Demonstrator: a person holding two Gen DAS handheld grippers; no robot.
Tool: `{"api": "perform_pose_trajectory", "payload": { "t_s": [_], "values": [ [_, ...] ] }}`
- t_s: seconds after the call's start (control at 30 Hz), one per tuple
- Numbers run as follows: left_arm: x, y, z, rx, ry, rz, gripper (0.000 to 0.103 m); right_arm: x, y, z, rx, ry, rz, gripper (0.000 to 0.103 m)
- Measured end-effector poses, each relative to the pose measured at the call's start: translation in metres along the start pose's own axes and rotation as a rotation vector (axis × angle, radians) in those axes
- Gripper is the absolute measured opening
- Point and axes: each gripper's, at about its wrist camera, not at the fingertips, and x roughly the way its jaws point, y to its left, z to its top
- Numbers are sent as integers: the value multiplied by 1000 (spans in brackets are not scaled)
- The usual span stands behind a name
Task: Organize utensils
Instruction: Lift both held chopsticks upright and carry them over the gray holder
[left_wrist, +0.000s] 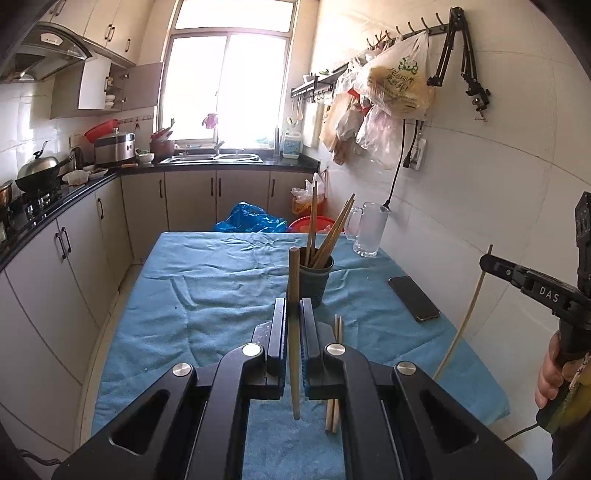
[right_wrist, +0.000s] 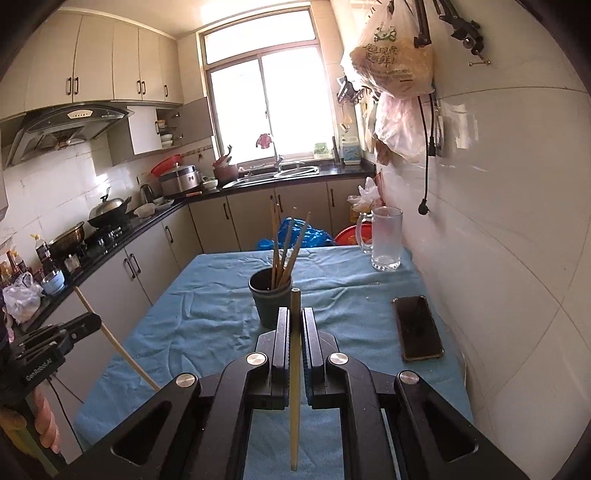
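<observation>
A dark cup (left_wrist: 314, 275) stands mid-table on the blue cloth (left_wrist: 207, 288), holding several upright chopsticks (left_wrist: 325, 236). Only the left wrist view shows two loose chopsticks (left_wrist: 337, 369) lying near the cup. Each claw pinches one chopstick: the left gripper (left_wrist: 293, 314) holds its chopstick (left_wrist: 294, 280), the right gripper (right_wrist: 295, 325) its own chopstick (right_wrist: 295, 306).

Bright window (left_wrist: 225, 85), cream cabinets (right_wrist: 92, 59), white tiled wall (right_wrist: 509, 221), black countertop (left_wrist: 236, 167)
</observation>
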Motion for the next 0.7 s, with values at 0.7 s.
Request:
{"api": "perform_pose_trajectory", "payload": {
  "t_s": [0.7],
  "values": [
    [119, -15, 164, -74, -38, -38, 6, 88, -29, 126, 173, -184, 165, 6]
  ]
}}
